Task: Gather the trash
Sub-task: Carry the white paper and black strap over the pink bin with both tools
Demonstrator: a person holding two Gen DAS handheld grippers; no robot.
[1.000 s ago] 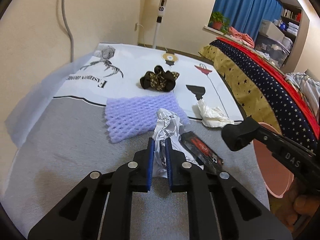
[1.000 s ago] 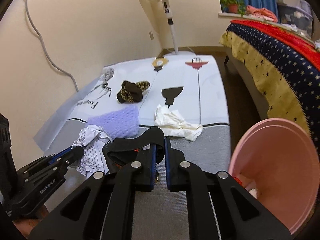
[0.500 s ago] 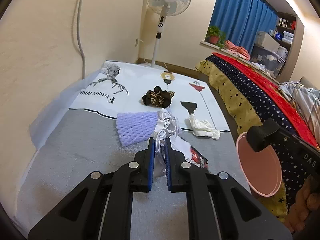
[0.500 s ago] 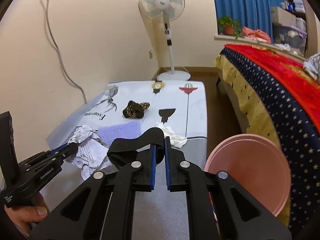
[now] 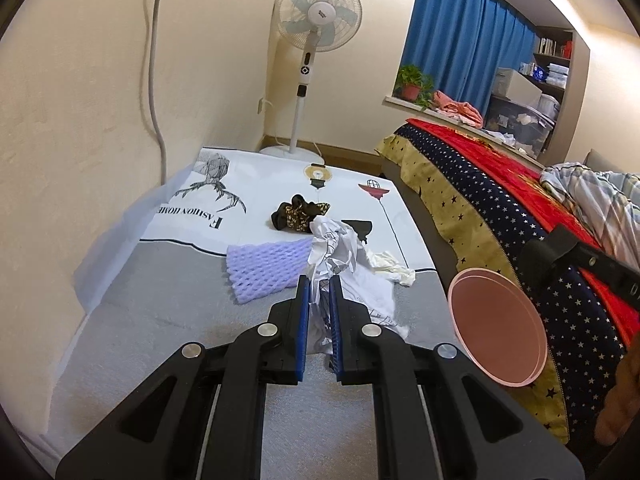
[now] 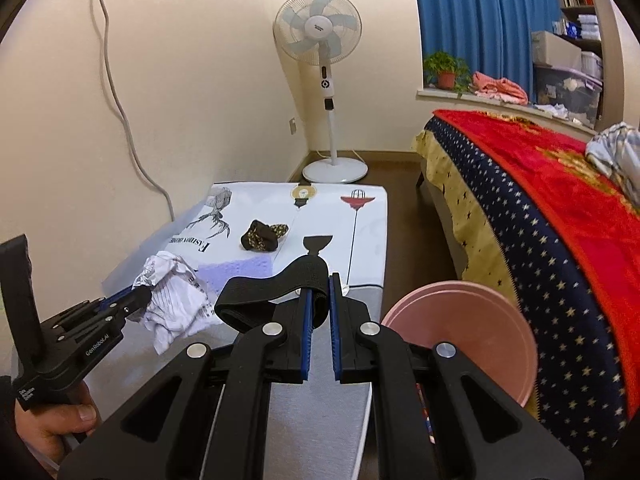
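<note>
My left gripper (image 5: pixel 319 286) is shut on a crumpled white printed paper (image 5: pixel 340 264) and holds it above the grey mat; it also shows in the right wrist view (image 6: pixel 140 296) with the paper (image 6: pixel 172 296) hanging from it. My right gripper (image 6: pixel 320 284) is shut on a black strap (image 6: pixel 276 288) that loops up to the left; the strap also shows in the left wrist view (image 5: pixel 548 248). A pink bin (image 6: pixel 468 332) hangs below it, beside the bed, also seen in the left wrist view (image 5: pixel 496 320). A purple foam net (image 5: pixel 264 272), a white tissue (image 5: pixel 390 266) and a dark leopard-print cloth (image 5: pixel 298 216) lie on the mat.
A printed white and grey mat (image 5: pixel 192 208) covers the floor by the left wall. A bed with a starred red and navy cover (image 6: pixel 540 216) runs along the right. A standing fan (image 6: pixel 320 40) stands at the far wall. A cable (image 6: pixel 120 104) hangs down the left wall.
Both grippers have risen well above the mat. The left one lifted the crumpled paper. The right one lifted the strap, and the pink bin came up with it.
</note>
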